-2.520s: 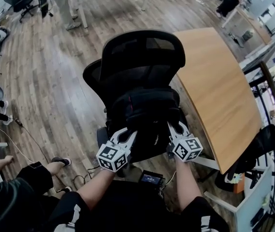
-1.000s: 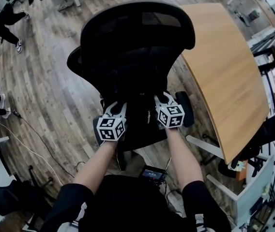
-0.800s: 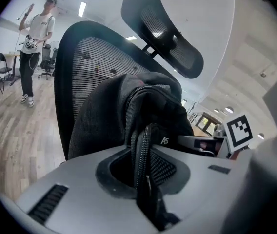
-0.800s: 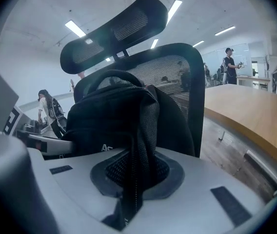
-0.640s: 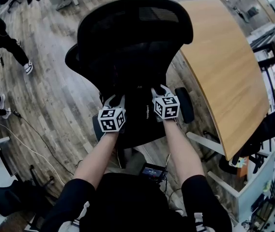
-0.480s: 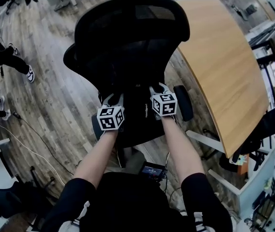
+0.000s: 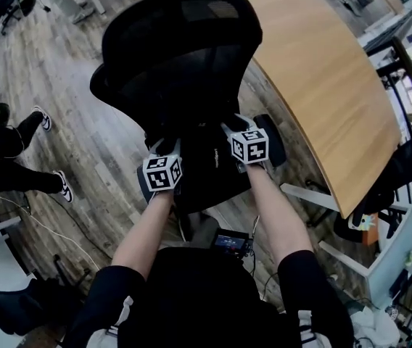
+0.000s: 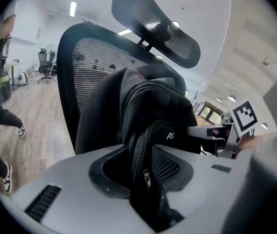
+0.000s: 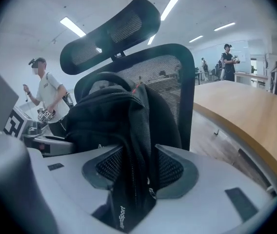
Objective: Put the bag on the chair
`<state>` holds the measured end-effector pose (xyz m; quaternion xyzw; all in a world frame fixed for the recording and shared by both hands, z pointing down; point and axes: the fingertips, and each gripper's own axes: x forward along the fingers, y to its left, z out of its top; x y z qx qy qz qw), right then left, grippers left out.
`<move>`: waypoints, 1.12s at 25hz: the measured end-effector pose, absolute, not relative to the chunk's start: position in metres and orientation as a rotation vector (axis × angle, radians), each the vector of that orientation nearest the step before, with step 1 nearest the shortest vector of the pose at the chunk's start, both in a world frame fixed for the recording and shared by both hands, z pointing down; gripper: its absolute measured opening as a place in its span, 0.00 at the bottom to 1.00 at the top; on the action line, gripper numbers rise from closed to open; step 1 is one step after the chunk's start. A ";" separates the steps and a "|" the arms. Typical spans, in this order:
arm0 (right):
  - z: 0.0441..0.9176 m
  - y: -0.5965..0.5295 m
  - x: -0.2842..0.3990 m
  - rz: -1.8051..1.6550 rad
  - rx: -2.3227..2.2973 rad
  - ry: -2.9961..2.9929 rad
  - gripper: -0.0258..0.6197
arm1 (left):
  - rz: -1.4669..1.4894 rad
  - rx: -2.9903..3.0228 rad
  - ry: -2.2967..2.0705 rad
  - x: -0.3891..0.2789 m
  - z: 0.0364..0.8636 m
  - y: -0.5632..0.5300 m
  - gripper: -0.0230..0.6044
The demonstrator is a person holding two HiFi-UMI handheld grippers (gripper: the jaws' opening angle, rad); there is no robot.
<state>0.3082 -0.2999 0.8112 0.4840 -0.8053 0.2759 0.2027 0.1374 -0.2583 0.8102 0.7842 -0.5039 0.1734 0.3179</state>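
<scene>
Overhead, finds the bag (image 7: 207, 159) upright on the chair (image 7: 177, 46) seat, just beyond left claw (image 7: 167, 146) and right claw (image 7: 233, 123), equally near both. From the left gripper view, shows jaws just spread, a bag strap running near-to-far between them; from the right gripper view, likewise, so probably favours backing straight out nearward.

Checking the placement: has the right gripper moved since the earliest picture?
Yes: the right gripper went forward toward the chair's backrest, now beside its armrest. Its jaws have just been opening, the bag between them.
</scene>
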 end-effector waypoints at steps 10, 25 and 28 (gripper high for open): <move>0.782 -0.247 0.342 0.772 1.449 -2.239 0.33 | 0.509 2.085 -1.318 0.129 0.786 -0.221 0.23; 0.606 -0.203 0.317 0.475 1.608 -2.573 0.09 | 0.090 2.490 -1.296 0.115 0.578 -0.187 0.12; 0.554 -0.183 0.304 0.417 1.625 -2.666 0.06 | 0.028 2.551 -1.288 0.098 0.536 -0.169 0.06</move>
